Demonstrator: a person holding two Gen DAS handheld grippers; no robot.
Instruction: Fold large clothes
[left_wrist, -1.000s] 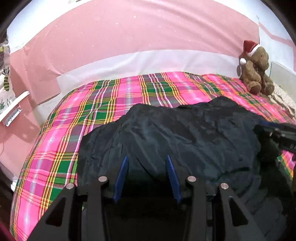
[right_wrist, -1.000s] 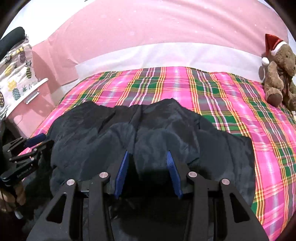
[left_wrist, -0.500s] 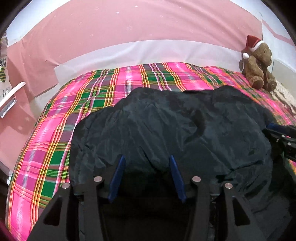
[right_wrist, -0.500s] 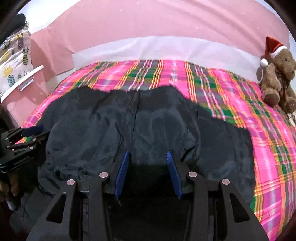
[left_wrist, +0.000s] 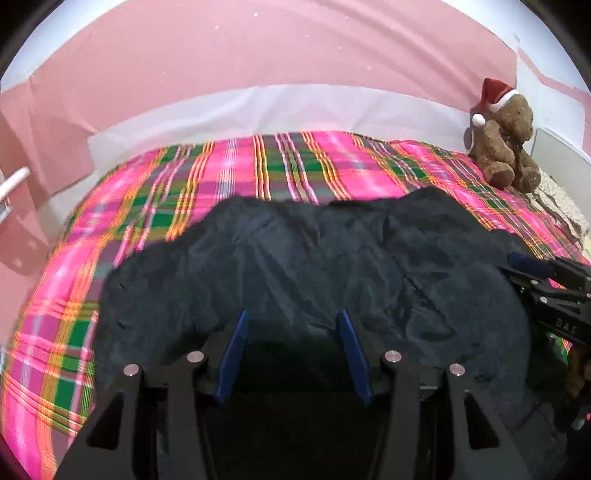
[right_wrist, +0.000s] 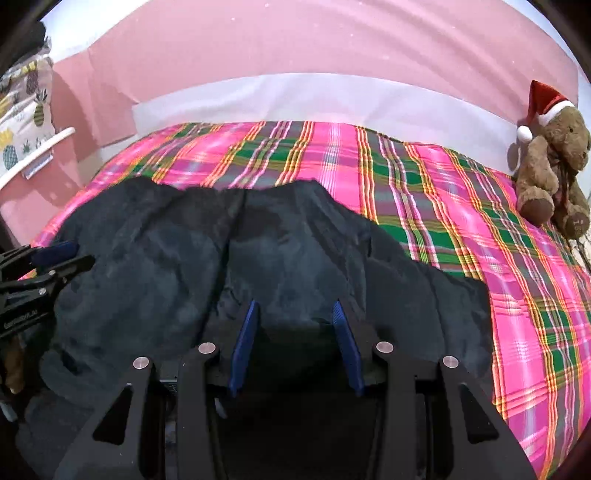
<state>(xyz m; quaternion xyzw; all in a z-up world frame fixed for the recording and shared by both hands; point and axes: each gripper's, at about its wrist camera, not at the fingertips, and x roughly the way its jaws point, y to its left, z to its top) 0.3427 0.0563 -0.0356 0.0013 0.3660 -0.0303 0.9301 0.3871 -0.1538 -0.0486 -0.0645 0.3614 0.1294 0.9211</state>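
Dark navy garment (left_wrist: 332, 266) of crinkled, shiny cloth: where does it lie, and what has hold of it? (desk)

It lies spread across the near half of the bed, its near hem drawn up to my two black tongs with blue pads, which are side by side. At the left gripper (left_wrist: 292, 313) the jaws have just been opening. Cloth fills the gap between them, but I cannot tell whether the pads press on it. The right gripper (right_wrist: 294, 303) has its pads closed on a bunch of the same hem, as I read it. (operator)

And beyond the tongs? (desk)

The garment's far edge runs in an uneven line across the pink-and-green plaid bed cover (left_wrist: 166, 206), which is bare from there to the wall. A brown teddy bear in a red Santa hat (right_wrist: 550, 166) sits at the far right corner, well apart from the cloth. Behind the bed is a pink wall covering (left_wrist: 295, 55) with a white band along its foot. (operator)

Which step is this? (desk)

I judge it to be the laying-out. The garment is flat enough but wrinkled, and I see no clean fold in it. Next I would free both pads, then take one side edge with both tongs and carry it over toward the other side, keeping the hem straight so the slippery cloth does not slide off the near edge. (operator)
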